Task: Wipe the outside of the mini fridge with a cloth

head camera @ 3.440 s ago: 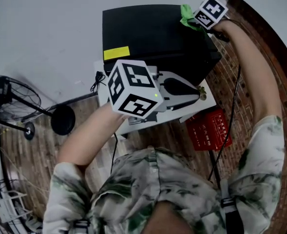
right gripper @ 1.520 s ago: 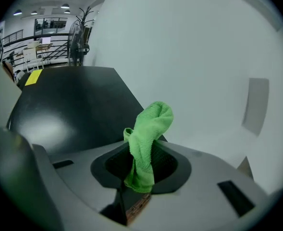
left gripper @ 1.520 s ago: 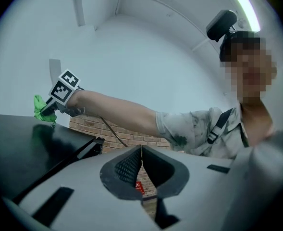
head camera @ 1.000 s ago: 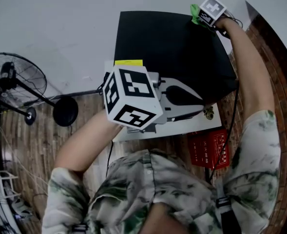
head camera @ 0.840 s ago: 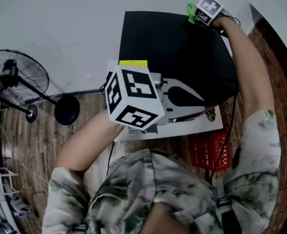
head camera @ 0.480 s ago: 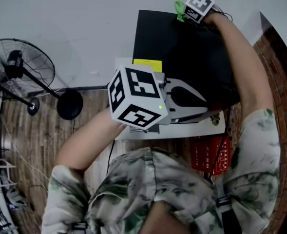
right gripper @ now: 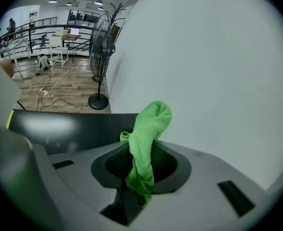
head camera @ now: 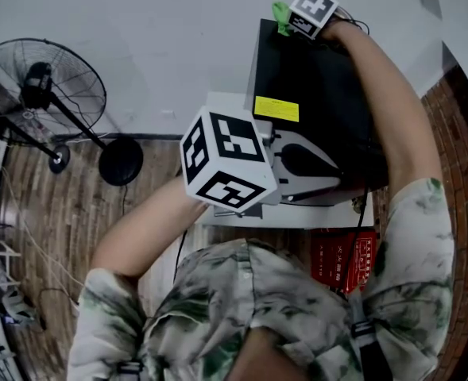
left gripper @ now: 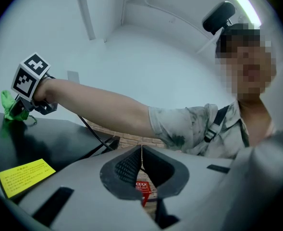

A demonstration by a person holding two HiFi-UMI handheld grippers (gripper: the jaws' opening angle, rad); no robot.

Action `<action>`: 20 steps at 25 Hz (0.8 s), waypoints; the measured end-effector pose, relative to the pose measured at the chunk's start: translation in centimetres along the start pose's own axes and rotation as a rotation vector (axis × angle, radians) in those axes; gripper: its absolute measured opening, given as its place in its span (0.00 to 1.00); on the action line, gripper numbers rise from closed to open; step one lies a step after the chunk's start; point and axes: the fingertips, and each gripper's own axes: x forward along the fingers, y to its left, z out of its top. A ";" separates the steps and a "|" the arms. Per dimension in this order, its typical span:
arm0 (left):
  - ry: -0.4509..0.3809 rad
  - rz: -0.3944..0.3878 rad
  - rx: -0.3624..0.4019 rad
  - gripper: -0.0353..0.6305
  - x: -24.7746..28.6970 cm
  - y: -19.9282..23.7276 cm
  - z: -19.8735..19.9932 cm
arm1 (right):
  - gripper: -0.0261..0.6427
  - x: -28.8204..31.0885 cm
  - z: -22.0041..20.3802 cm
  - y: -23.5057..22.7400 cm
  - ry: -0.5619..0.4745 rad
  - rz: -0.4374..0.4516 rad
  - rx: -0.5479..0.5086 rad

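The black mini fridge (head camera: 321, 78) stands against the white wall, with a yellow label (head camera: 276, 109) on its top. At its far left corner my right gripper (head camera: 288, 22) is shut on a green cloth (head camera: 281, 13), which touches the fridge's back edge. In the right gripper view the cloth (right gripper: 148, 134) sticks up out of the right gripper (right gripper: 148, 153), with the fridge top (right gripper: 69, 124) just beyond. My left gripper (head camera: 329, 173) hovers over the fridge's near edge, shut and holding nothing. In the left gripper view the left gripper (left gripper: 141, 150) points past the fridge top (left gripper: 40, 143) toward the person's shirt.
A standing fan (head camera: 51, 78) with a round base (head camera: 121, 161) is on the wooden floor to the left. The fridge rests on a white stand (head camera: 297, 213). A red crate (head camera: 345, 256) sits on the floor below it. A black cable hangs beside the right arm.
My right gripper has carried the cloth leftward along the fridge's back edge, from the right corner to the left one. The left gripper has stayed put, shut.
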 end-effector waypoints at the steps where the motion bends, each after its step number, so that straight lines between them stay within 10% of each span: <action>1: 0.001 -0.001 -0.002 0.09 -0.3 -0.1 0.0 | 0.20 0.1 0.8 0.4 -0.010 0.005 -0.006; 20: 0.008 -0.056 -0.009 0.09 -5.0 -4.1 -2.5 | 0.20 -7.6 7.6 6.8 -0.189 -0.054 0.031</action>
